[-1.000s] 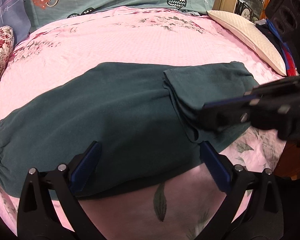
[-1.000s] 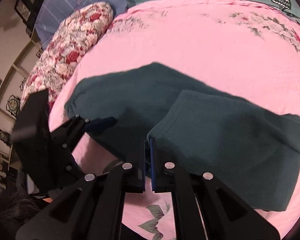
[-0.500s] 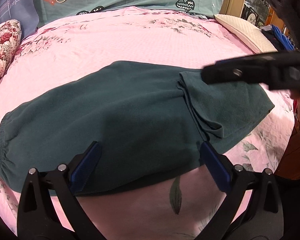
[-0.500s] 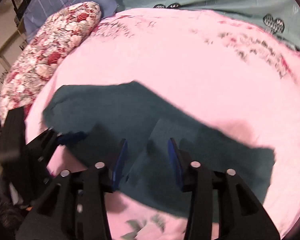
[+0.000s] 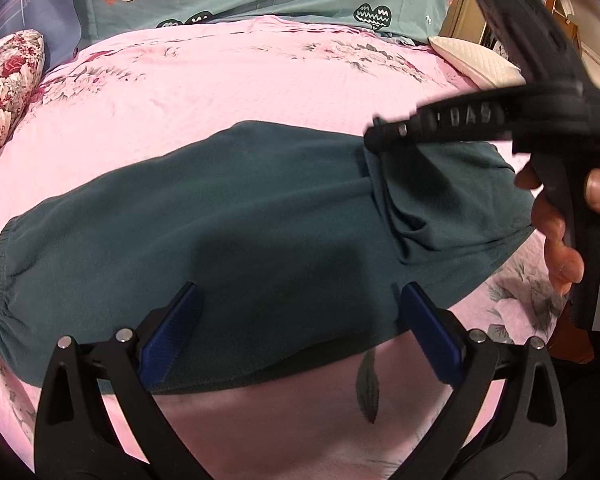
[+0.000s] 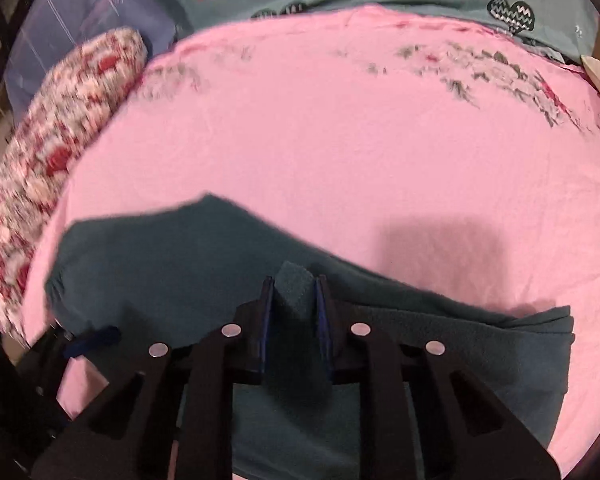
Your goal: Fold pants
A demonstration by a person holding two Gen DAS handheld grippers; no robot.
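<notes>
Low in the frame on the pink bed [image 6: 340,152], the soft, limp pants [image 5: 240,220] bunch between the right gripper [image 6: 294,280]'s closing jaws at a folded edge, while the left gripper [image 5: 300,292] gapes wide, empty.

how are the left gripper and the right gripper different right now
The left gripper has its jaws spread wide, with nothing between them; the right gripper has its jaws close together and closing on a raised fold of the dark green pants. The left sits at the pants' near edge; the right is at the folded-over end. Both have black frames and blue pads.
</notes>
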